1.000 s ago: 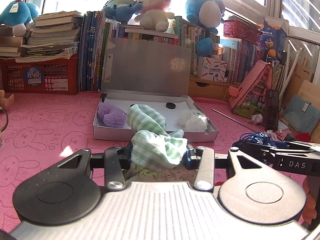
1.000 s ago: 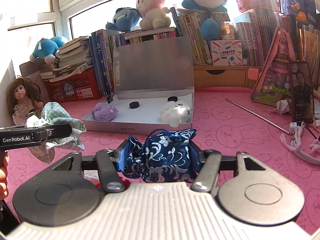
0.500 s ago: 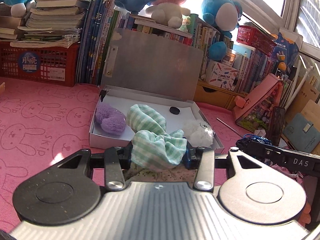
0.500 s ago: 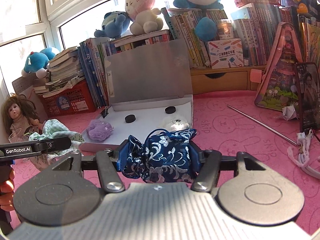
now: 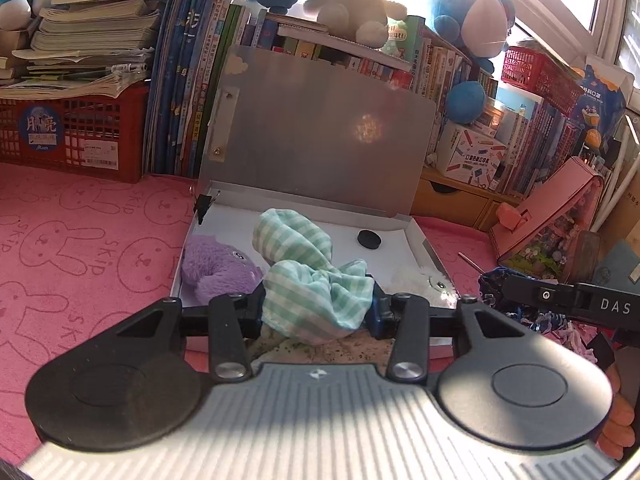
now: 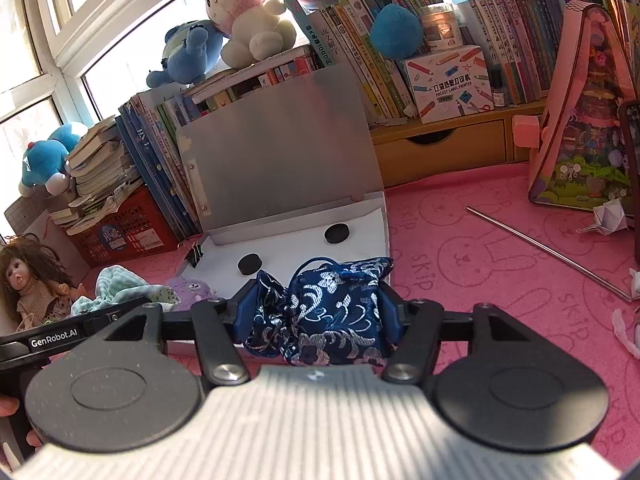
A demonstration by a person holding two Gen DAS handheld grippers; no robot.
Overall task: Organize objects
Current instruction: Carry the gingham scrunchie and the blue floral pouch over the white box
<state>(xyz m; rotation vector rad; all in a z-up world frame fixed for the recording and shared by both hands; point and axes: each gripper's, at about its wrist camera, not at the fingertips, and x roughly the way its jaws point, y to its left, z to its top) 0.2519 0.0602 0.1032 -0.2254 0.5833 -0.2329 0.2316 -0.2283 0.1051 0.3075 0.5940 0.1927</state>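
Two soft bundles: checked green cloth, embroidered navy pouch.

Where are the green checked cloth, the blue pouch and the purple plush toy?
green checked cloth point(image 5: 316, 300), left wrist view, its bunched middle.
blue pouch point(image 6: 332, 312), right wrist view, its patterned front.
purple plush toy point(image 5: 216, 268), left wrist view, its fuzzy body.

Sunlit windows behind crowded bookshelves, plush toys above, pink rabbit-print mat below
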